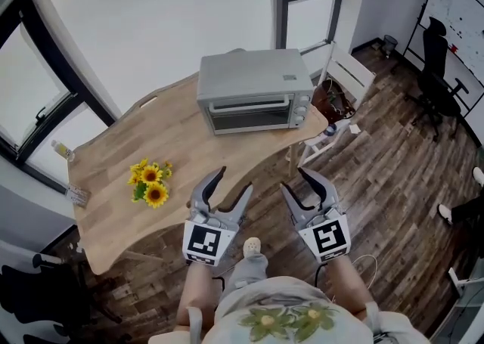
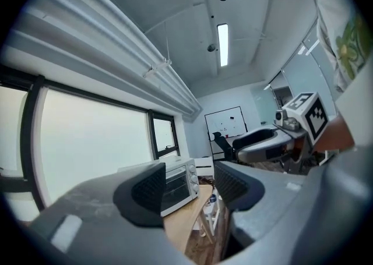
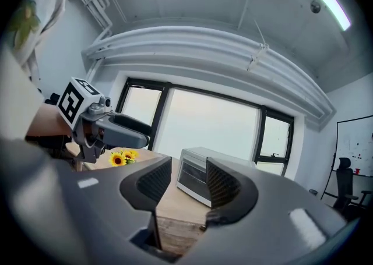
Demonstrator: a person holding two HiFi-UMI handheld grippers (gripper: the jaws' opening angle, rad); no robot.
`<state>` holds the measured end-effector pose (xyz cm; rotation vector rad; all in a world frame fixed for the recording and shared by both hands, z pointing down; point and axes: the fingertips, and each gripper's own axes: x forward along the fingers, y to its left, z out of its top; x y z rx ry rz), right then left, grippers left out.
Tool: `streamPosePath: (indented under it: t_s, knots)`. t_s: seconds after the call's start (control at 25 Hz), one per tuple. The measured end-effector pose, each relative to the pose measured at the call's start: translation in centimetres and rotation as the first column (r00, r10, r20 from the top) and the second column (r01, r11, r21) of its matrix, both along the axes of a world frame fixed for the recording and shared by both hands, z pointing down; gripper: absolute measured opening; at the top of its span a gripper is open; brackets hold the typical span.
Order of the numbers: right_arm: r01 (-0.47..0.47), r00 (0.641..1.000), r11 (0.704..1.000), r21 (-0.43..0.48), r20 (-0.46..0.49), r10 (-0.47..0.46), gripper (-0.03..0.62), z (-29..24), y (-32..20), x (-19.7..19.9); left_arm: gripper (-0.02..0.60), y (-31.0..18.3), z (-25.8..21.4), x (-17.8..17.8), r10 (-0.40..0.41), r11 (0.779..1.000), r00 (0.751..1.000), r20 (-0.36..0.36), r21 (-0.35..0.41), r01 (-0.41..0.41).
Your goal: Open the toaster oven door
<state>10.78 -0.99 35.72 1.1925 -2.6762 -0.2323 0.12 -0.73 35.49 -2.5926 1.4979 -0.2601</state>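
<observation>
Grippers first, from the head view: left gripper at 6 o'clock of the frame, right gripper just beside it at its 3 o'clock, both aimed toward 12. Left gripper view shows the jaws spread wide with nothing between the pads. Right gripper view shows the same: jaws apart and empty, a bit narrower than the left. Each gripper shows in the other's camera (right, left).

I see the wooden table with its near edge right at the jaw tips. Sunflowers lie on it at 9 o'clock of the left gripper, near that edge.

Toaster oven sits on the far end of the table, at 12 o'clock of both grippers and well apart from them. Its door faces me and is shut, with knobs down the panel at the door's 3 o'clock. Both gripper cameras frame the oven between their jaws (), no contact.

White chair stands on the floor at 3 o'clock of the oven. Further out at 2 o'clock are an office chair and a whiteboard.
</observation>
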Motion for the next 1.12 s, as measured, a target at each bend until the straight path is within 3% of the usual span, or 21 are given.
streamPosePath:
  t_s: [0.16, 0.6, 1.12]
  knots:
    - [0.006, 1.0, 1.0, 0.024, -0.028, -0.005, 0.178, 0.3, -2.3, -1.2, 0.259, -2.4, 0.6, -1.2, 0.021, 1.0, 0.998, 0.066, 0.001, -0.021]
    - [-0.027, 0.998, 1.0, -0.003, -0.065, 0.027, 0.178, 1.8, -8.9, -4.1, 0.259, -9.4, 1.8, -5.3, 0.033, 0.999, 0.994, 0.107, -0.021, -0.031]
    - [-0.07, 0.99, 0.997, -0.034, -0.121, 0.065, 0.179, 4.3, -16.9, -6.4, 0.259, -17.3, 4.8, -6.6, 0.141, 0.988, 0.968, 0.207, -0.087, -0.125]
